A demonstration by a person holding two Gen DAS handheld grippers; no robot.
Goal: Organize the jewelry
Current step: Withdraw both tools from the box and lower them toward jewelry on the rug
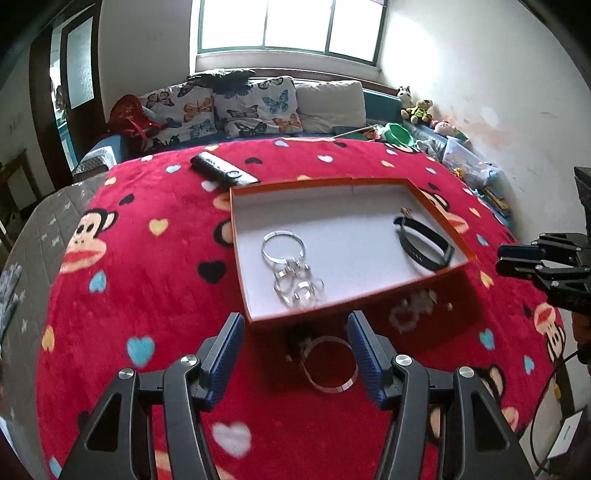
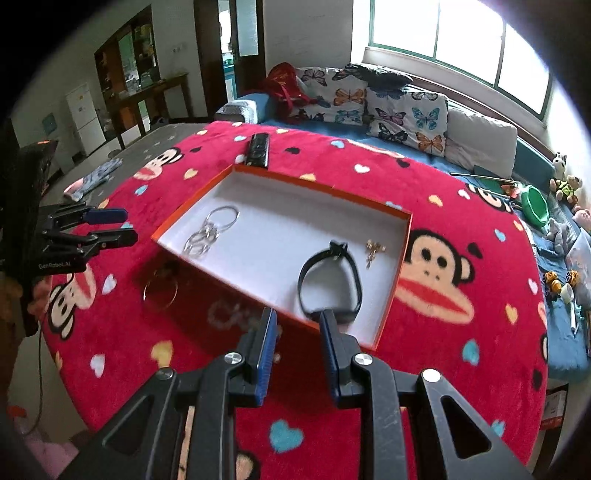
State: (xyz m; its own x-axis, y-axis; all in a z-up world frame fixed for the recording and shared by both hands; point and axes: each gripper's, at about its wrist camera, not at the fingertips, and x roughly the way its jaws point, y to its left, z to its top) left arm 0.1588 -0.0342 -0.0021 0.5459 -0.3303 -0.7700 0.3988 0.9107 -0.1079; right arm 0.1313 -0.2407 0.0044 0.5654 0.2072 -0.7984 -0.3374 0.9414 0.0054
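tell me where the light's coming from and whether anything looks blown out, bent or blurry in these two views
Left wrist view: the window backlights the scene and is blown out, the wall beside it glares, and the orange box casts a shadow toward the camera over the silver bangle. Right wrist view: the window is likewise overexposed, the fisheye bends the red blanket, and the corners vignette black.

A black rectangular remote control (image 1: 222, 171) is lying on the red fleece monkey-print blanket (image 1: 147, 295), at twelve o'clock. Butterfly-print cushions (image 1: 255, 107) are leaning beyond it. At two o'clock, a green plastic bowl (image 1: 399, 133) is sitting near small plush toys (image 1: 419, 109).
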